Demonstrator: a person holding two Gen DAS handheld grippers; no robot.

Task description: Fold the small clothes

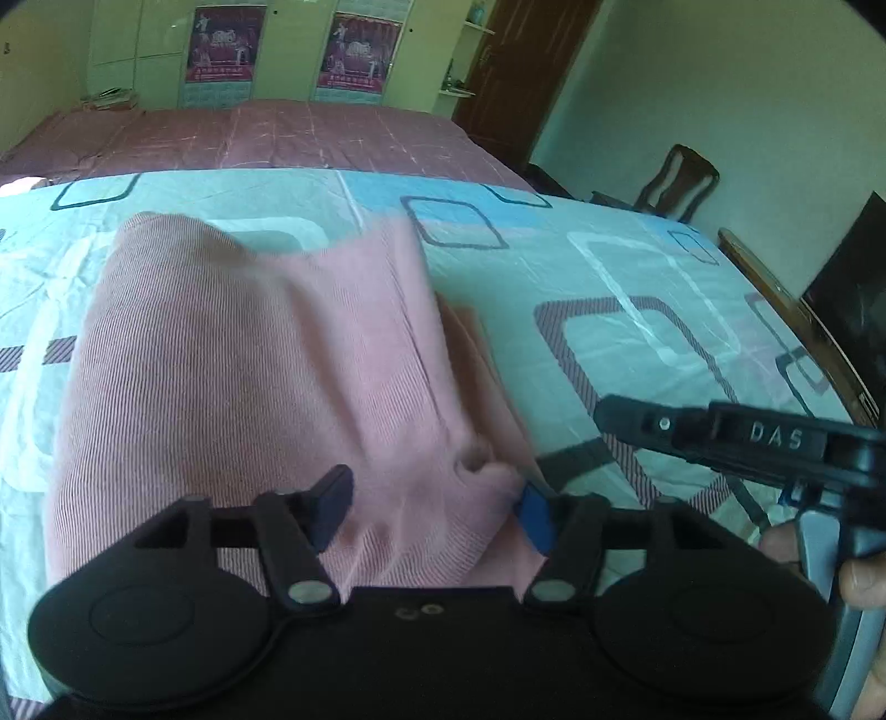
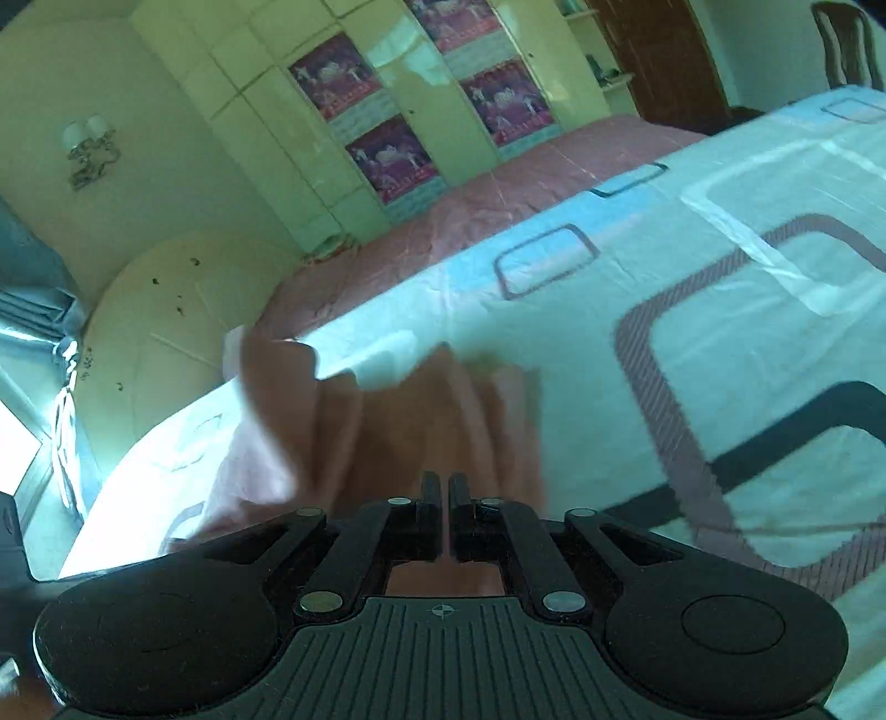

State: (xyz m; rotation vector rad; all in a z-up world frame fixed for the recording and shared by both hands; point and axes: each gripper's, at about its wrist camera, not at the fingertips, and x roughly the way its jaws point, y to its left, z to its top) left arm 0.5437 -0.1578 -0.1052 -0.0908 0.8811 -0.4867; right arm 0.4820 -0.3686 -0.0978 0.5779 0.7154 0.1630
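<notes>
A pink ribbed garment point(image 1: 243, 360) lies spread on the patterned light-blue sheet point(image 1: 637, 288), with a folded layer showing along its right side. My left gripper point(image 1: 434, 507) stands open over its near edge. The dark left pad point(image 1: 335, 490) is above the cloth and the blue right pad point(image 1: 534, 515) is at the cloth's right border; neither presses on it. My right gripper point(image 1: 609, 412) reaches in from the right above bare sheet, with nothing at its tip. In the right wrist view the garment point(image 2: 387, 421) is blurred ahead, and my right gripper point(image 2: 444, 487) shows a narrow gap with no cloth pinched.
A maroon bedcover point(image 1: 266, 138) lies beyond the sheet, before a wardrobe with posters point(image 1: 354, 50). A wooden door point(image 1: 526, 72), a chair point(image 1: 675, 177), the bed's wooden edge point(image 1: 786, 299) and a dark screen point(image 1: 853, 299) are to the right. A hand point(image 1: 864, 576) holds the right gripper.
</notes>
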